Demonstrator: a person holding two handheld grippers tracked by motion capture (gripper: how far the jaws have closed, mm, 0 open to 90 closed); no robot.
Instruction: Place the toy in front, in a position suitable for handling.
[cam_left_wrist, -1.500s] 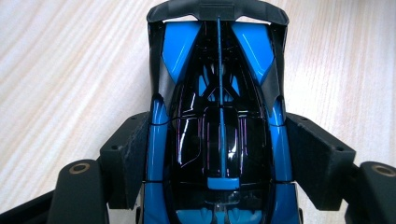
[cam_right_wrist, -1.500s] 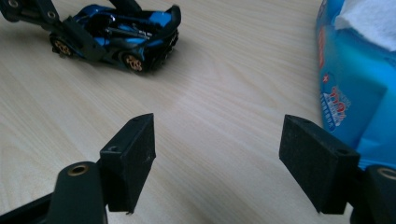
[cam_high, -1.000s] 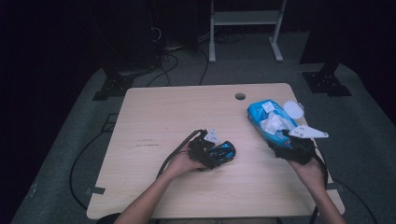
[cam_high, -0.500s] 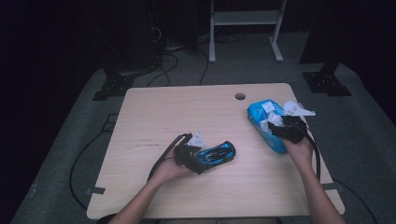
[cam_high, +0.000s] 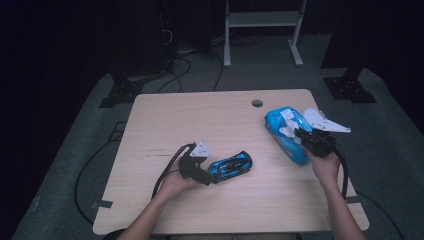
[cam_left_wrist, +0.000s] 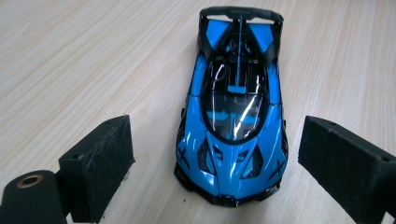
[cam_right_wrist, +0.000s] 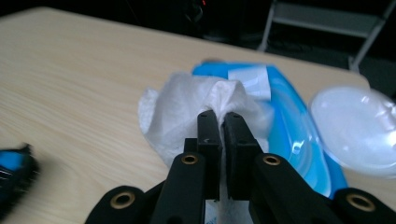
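Observation:
A blue toy sports car (cam_high: 230, 166) lies on the table, its nose towards my left gripper (cam_high: 212, 176). In the left gripper view the car (cam_left_wrist: 233, 93) sits between the black pads (cam_left_wrist: 105, 158), which stand wide and clear of its sides; the left gripper (cam_left_wrist: 222, 144) is open, having widened slightly. My right gripper (cam_high: 296, 133) is over a blue wipes pack (cam_high: 280, 125) at the right. Its jaws have just been closing and my right gripper (cam_right_wrist: 222, 123) is now shut on the white wipe (cam_right_wrist: 182, 107) that sticks out of the pack (cam_right_wrist: 292, 126).
The pack's clear round lid (cam_right_wrist: 355, 123) is flipped open to the right of the wipe. The wooden table (cam_high: 200, 120) has a cable hole (cam_high: 257, 103) near its far edge. A metal stand (cam_high: 260, 22) and cables lie on the floor beyond.
The left gripper has let go of the car and backed off to the left. The right gripper has moved up over the pack and closed on the wipe.

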